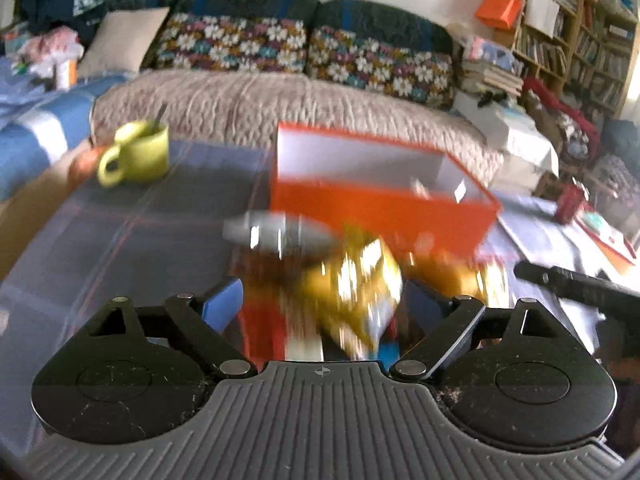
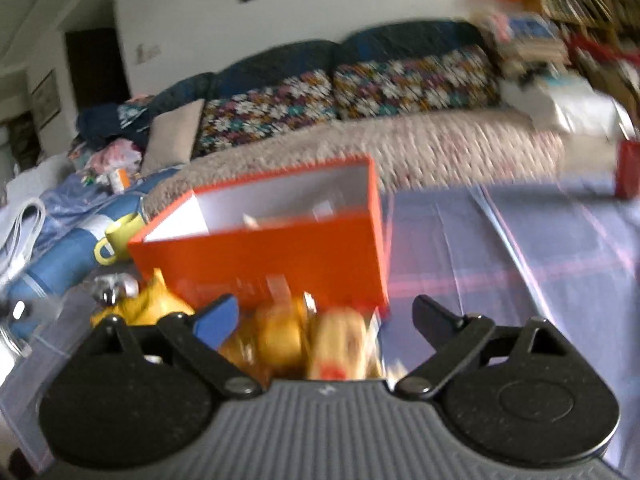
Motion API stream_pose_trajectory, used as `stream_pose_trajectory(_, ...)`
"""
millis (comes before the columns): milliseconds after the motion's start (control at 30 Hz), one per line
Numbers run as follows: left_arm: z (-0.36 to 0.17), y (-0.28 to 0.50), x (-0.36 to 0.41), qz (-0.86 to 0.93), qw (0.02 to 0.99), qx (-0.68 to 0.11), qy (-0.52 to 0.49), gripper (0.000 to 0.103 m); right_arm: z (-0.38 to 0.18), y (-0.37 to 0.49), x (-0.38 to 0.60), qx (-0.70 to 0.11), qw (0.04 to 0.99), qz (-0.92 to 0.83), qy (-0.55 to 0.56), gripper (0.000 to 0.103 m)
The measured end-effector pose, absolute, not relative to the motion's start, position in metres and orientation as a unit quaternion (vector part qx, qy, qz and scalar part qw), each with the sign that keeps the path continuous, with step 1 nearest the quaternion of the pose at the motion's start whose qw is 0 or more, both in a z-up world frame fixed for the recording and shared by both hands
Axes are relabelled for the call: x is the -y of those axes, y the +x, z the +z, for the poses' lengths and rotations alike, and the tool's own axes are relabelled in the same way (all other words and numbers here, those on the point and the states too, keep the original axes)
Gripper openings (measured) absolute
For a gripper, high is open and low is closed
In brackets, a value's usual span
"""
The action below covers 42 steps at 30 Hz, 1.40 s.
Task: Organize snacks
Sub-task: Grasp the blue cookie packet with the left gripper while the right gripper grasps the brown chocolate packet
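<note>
Right now the snacks sit in a heap on the table just in front of the orange box (image 1: pixel 380 216), and both of your grippers are over that heap. In your left wrist view a yellow crinkly packet (image 1: pixel 356 292) lies between the spread fingers of your left gripper (image 1: pixel 324 300); the blur is heavy, so you cannot tell whether the blue pads (image 1: pixel 224 300) touch it, but the jaws stand wide apart and are not clamped on anything. Beyond the packet a silver wrapped snack (image 1: pixel 276 232) lies against the near wall of the box, and another golden packet (image 1: pixel 476 280) lies to its right.

In your right wrist view your right gripper (image 2: pixel 324 316) is likewise wide open, with a cluster of yellow and golden packets (image 2: pixel 308 340) between and below its fingers (image 2: pixel 218 316). Contact is too smeared to judge. More yellow wrappers (image 2: pixel 148 304) and a silver one (image 2: pixel 116 286) lie to the left of it.

The box stands open, white inside, with something small and pale within it that you cannot make out. It rests on a plaid tablecloth (image 1: pixel 120 240). A yellow-green mug (image 1: pixel 138 152) stands well apart on the far left of the table, and a sofa with flowered cushions (image 1: pixel 232 44) runs behind. A bookshelf (image 1: pixel 580 32) fills the far right.
</note>
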State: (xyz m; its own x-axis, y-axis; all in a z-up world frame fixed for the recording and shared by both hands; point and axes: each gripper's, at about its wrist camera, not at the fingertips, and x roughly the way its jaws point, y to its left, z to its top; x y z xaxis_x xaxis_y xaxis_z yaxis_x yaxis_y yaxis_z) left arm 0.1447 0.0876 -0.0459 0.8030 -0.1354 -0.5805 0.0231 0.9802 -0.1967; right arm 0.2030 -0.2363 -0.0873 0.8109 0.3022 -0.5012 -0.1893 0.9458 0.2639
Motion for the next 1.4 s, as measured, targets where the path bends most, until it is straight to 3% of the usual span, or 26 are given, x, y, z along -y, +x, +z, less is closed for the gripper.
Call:
stream_pose_trajectory(300,-0.097,0.092,-0.052,-0.072,0.916,-0.382,-0.097,0.052,-0.083,0.164,0.277,-0.269,0.949,0.092,0.135,0.093)
stream_pose_trajectory(667,-0.112,0.151,-0.009,-0.032,0.911,-0.407,-0.063,0.056,-0.094,0.163,0.317,-0.268,0.942,0.093,0.181,0.093)
stream_pose_trajectory(733,-0.118,0.16,-0.006,-0.025,0.91,-0.411,-0.055,0.045,-0.097,0.16,0.324,-0.274,0.944,0.074,0.169,0.093)
stream_pose_trajectory(800,-0.122,0.164,-0.006,-0.025,0.908,-0.415,-0.05,0.026,-0.102,0.156,0.331,-0.281,0.944,0.064,0.162,0.093)
stream_pose_trajectory(900,-0.124,0.163,-0.013,-0.025,0.908,-0.415,-0.048,0.006,-0.108,0.152,0.329,-0.295,0.937,0.087,0.169,0.094)
stream_pose_trajectory(967,-0.124,0.16,-0.022,-0.034,0.906,-0.418,-0.053,0.0,-0.111,0.149,0.318,-0.308,0.93,0.116,0.161,0.094)
stream_pose_trajectory(1333,-0.121,0.133,-0.053,-0.04,0.907,-0.414,-0.066,0.0,-0.122,0.132,0.186,-0.325,0.912,0.248,-0.031,0.093)
stream_pose_trajectory(1400,-0.12,0.133,-0.053,-0.043,0.907,-0.411,-0.073,0.013,-0.126,0.137,0.179,-0.33,0.911,0.243,-0.042,0.092)
